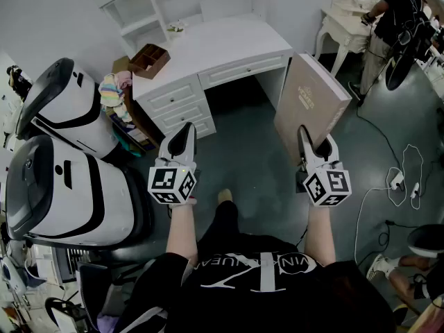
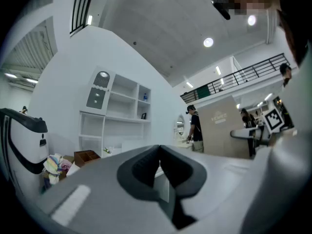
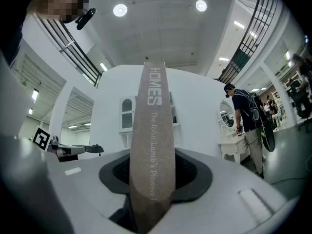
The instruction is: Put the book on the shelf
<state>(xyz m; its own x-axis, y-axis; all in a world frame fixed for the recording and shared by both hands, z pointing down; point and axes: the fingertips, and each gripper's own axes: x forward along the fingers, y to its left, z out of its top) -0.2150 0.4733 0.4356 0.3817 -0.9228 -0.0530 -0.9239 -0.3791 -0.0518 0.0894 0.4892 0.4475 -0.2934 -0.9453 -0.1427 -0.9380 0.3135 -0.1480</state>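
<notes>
Right hand-held gripper (image 1: pixel 312 144) tight on lower edge of tan book (image 1: pixel 309 96) (spine upright between jaws).

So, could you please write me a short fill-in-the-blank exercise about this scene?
The right gripper clamps the book; the left gripper holds ____.
The book's spine reads ____ in large letters.
The desk ahead is coloured ____.
Missing words: nothing; HOMES; white.
</notes>
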